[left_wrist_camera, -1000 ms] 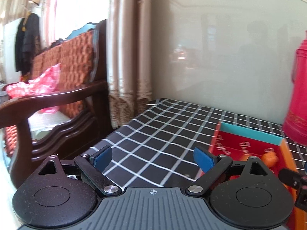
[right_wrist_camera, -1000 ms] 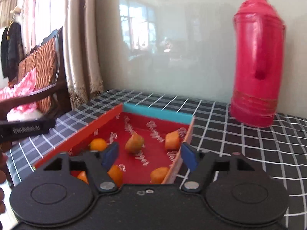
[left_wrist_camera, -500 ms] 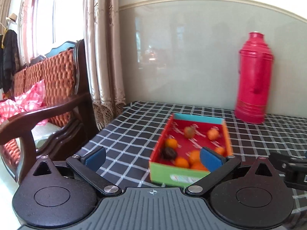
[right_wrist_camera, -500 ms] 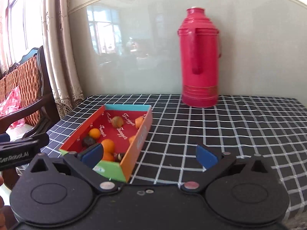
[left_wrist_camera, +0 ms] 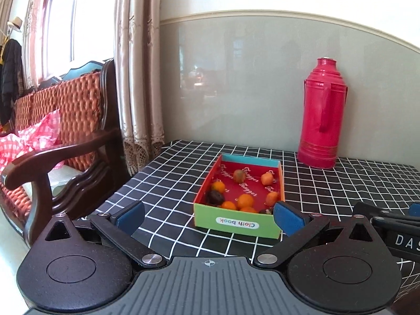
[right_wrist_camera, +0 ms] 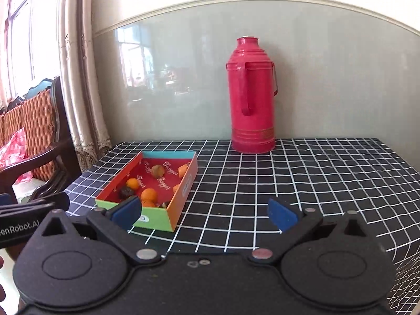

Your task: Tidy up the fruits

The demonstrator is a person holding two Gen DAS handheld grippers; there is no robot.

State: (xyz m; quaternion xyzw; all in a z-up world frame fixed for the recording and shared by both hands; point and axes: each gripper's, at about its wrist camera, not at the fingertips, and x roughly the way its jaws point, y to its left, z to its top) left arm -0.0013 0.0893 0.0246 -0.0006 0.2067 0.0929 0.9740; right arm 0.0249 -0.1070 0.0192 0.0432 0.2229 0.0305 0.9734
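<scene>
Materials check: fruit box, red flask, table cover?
Fruit box: likely printed cardboard, thin flat walls, sharp folded corners, slight sheen. Red flask: probably painted metal or plastic, glossy highlights; cannot tell which. Table cover: looks like cloth, matte checked, draping at the edge.

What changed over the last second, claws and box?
Both claws pulled back from the box: a second ago they were right at it, now the whole box shows ahead of the left claw and the right claw. Both opened wider and hold nothing. The box, the fruits inside it and the red thermos appear unmoved on the checked cloth.
</scene>
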